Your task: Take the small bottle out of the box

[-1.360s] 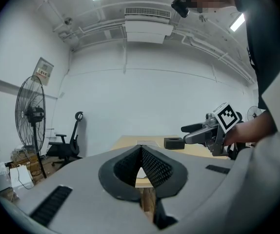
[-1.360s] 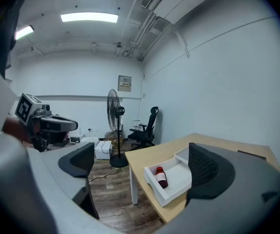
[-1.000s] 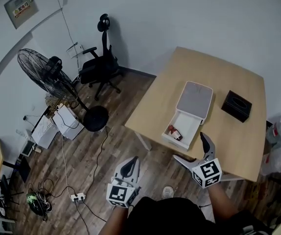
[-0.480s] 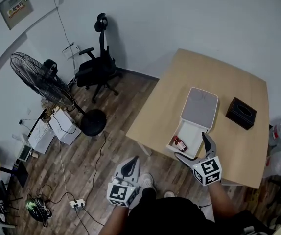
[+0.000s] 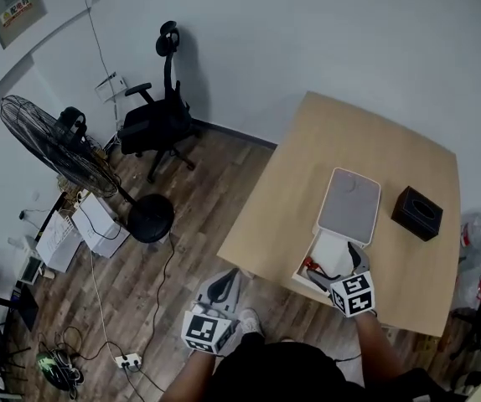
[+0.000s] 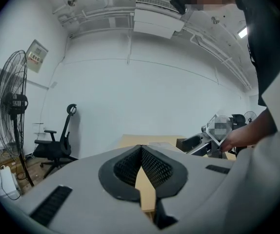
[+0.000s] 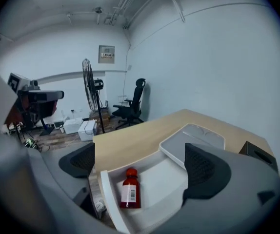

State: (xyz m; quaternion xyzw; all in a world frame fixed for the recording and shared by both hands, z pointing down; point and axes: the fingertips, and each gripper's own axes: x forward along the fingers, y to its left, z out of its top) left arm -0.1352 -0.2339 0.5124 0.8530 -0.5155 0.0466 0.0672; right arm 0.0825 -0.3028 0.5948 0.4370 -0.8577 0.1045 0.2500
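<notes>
A small red bottle (image 7: 129, 189) with a white label lies on its side in the open white box (image 7: 109, 195), its cap pointing away. In the head view the bottle (image 5: 309, 265) rests at the box's near left corner. The box (image 5: 334, 249) stands by the near edge of the wooden table (image 5: 307, 166), and its grey lid (image 5: 349, 207) is tipped back. My right gripper (image 5: 335, 265) hangs open over the near end of the box. In the right gripper view, its jaws (image 7: 142, 168) stand wide on either side of the bottle without touching it. My left gripper (image 5: 223, 286) is shut, low, off the table.
A black box (image 5: 422, 213) sits on the table's right side, beyond the lid. Left of the table, on the wooden floor, are an office chair (image 5: 160, 121), a standing fan (image 5: 49, 144), white cases and cables. The table's near edge runs just under the white box.
My right gripper has moved forward from the table's near edge to over the box, its open jaws now either side of the bottle. The left gripper has stayed put.
</notes>
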